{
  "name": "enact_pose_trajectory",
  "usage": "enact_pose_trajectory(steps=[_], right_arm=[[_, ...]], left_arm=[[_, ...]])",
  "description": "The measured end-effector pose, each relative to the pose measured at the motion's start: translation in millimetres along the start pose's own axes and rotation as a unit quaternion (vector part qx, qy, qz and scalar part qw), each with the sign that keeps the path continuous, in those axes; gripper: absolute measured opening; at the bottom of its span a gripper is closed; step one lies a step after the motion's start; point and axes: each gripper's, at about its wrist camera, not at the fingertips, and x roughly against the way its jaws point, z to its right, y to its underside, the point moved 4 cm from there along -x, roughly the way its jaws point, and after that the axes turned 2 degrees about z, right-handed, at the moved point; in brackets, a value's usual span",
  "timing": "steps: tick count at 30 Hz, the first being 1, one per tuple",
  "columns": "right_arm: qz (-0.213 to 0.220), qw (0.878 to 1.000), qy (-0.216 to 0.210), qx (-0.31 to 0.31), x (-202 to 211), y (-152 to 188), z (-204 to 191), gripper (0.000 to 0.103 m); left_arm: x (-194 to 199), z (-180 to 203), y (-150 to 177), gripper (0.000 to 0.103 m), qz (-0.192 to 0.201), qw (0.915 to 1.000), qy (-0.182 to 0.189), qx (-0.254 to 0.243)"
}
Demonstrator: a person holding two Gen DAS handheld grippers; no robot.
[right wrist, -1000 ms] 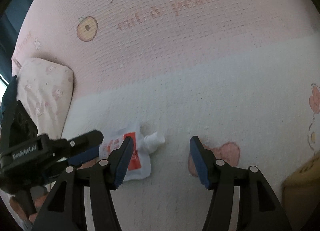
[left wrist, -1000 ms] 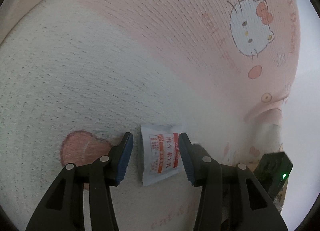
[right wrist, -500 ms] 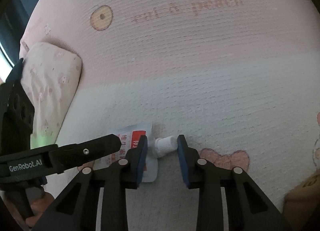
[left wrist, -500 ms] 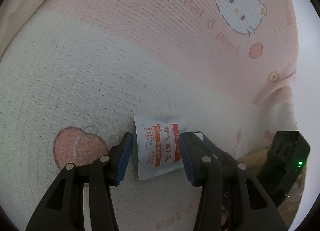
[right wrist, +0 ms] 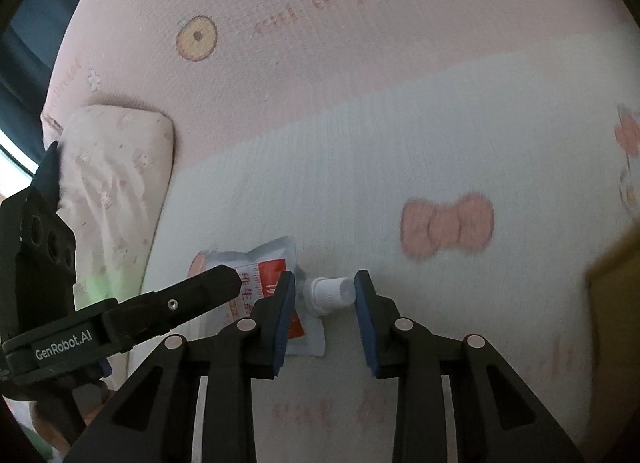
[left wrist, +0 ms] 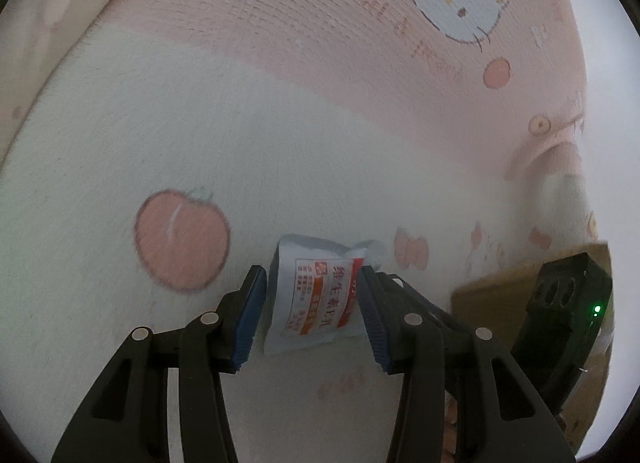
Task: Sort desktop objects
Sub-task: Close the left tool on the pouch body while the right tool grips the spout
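Pouch [left wrist: 320,303] sits low centre in both views, on the white band of a knit cartoon-print cover [left wrist: 280,143]; surface looks soft, more bed than counter. Left claw [left wrist: 312,315] straddles the flat body, jaws wide, right pad at the pouch edge, left pad clear of it, so not clamped. Right claw [right wrist: 322,303] has its jaws narrowed around the white ribbed cap [right wrist: 330,291]; pads look to be on it, though blur makes contact hard to confirm.

To do it well: take the load at the cap and neck, the only rigid part. Lift straight, slowly, so the foil body doesn't swing or fold.

Materials: glossy crinkled foil, white with red-orange label, limp. Cap is hard plastic, cylindrical. Cover is ribbed, grippy, compliant. Tan box edge [right wrist: 616,271] at right.
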Motion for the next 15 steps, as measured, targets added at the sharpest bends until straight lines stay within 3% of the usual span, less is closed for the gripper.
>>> enact_pose_trajectory(steps=[6,15], right_arm=[[-0.009,1.000,-0.011,-0.008,10,27,-6,0.028],[-0.006,0.998,-0.052,-0.028,12,44,0,0.028]], left_arm=[[10,0,26,0.050,-0.015,0.9986,-0.032,-0.039],[8,-6,45,0.049,-0.031,0.9979,-0.038,-0.043]])
